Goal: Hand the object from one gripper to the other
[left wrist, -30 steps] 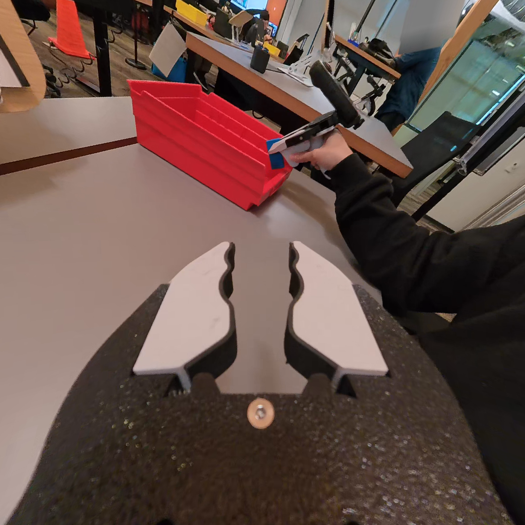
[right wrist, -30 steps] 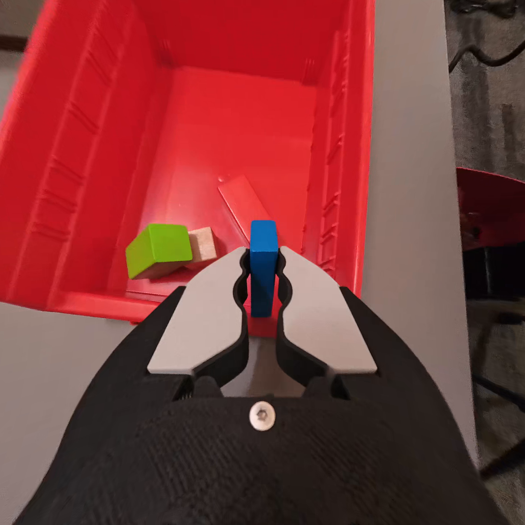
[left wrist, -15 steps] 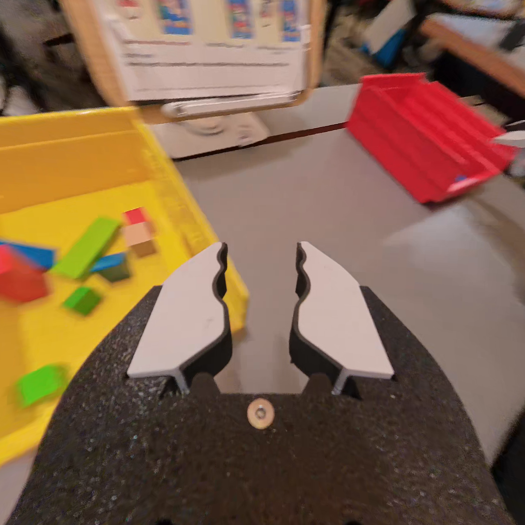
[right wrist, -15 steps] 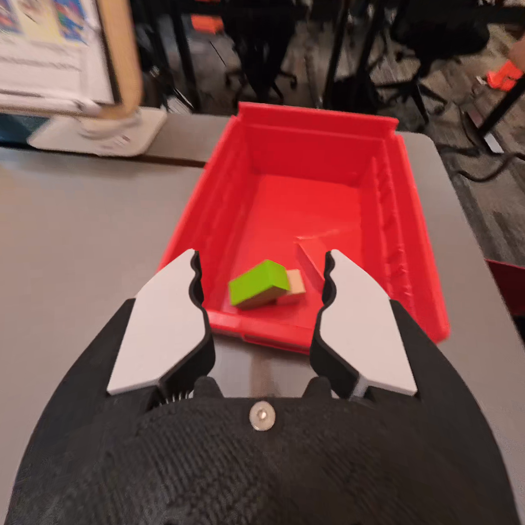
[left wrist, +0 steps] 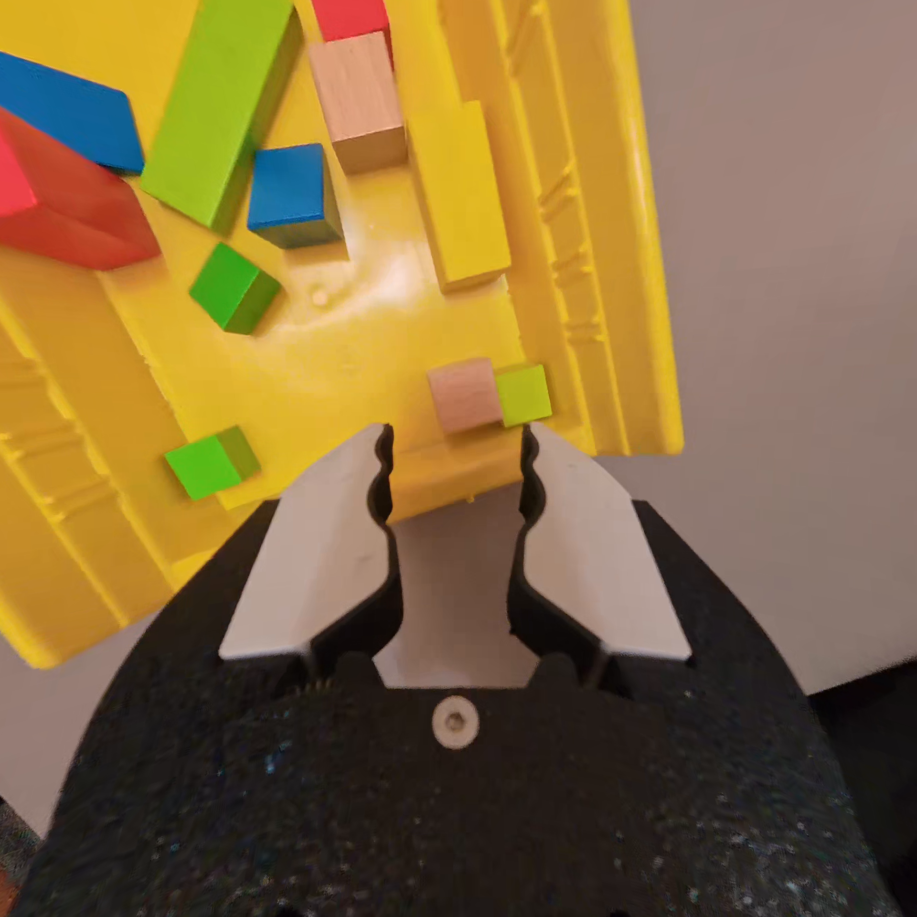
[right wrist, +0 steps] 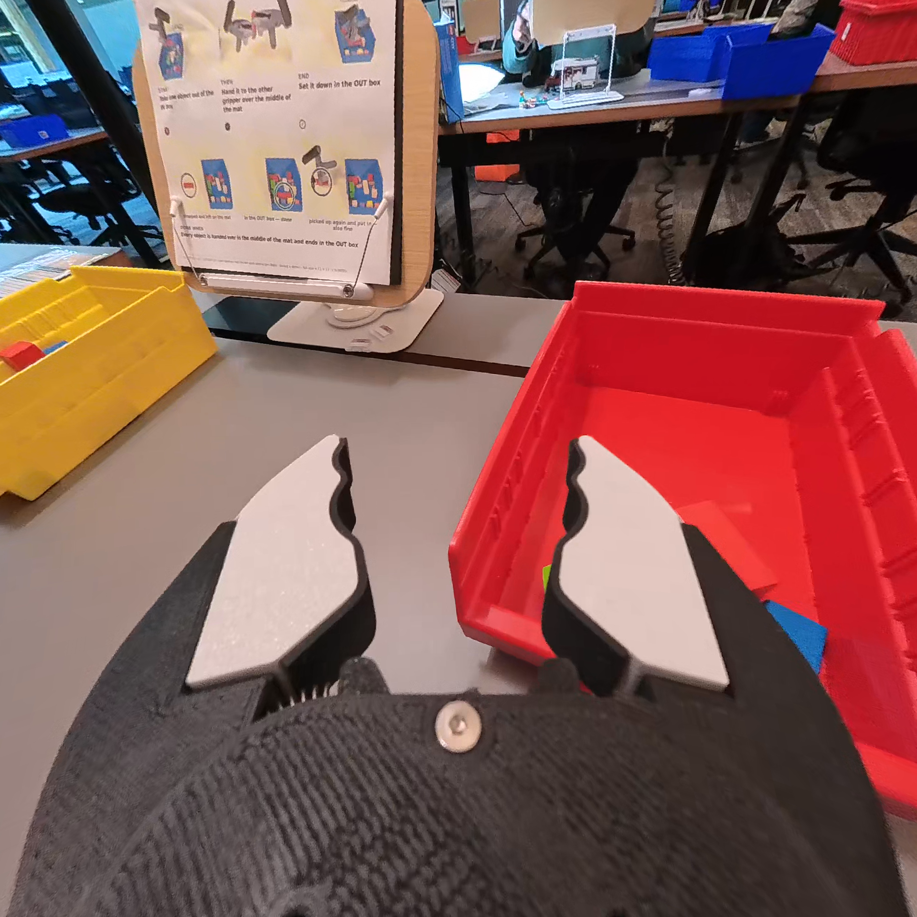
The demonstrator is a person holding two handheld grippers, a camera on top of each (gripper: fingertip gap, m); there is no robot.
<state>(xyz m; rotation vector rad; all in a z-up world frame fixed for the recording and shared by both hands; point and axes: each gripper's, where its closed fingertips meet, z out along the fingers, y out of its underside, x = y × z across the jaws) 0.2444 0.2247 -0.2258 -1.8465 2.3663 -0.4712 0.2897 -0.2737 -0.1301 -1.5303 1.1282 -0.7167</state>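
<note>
Risk: left gripper [left wrist: 455, 432], jaws wide and empty over yellow bin [left wrist: 640, 248], could pinch the touching wooden cube [left wrist: 464, 394] and lime cube [left wrist: 523, 395] together; right gripper [right wrist: 459, 441] wide, empty.

A printed instruction sheet [right wrist: 278, 134] with pictures stands on a wooden board [right wrist: 419, 149].

- The light is bright and even in both views.
- A white shiny spot glares on the yellow bin [left wrist: 377, 278] floor.
- Blocks around that spot look smeared.
- Straight lines bend near the picture edges.
</note>
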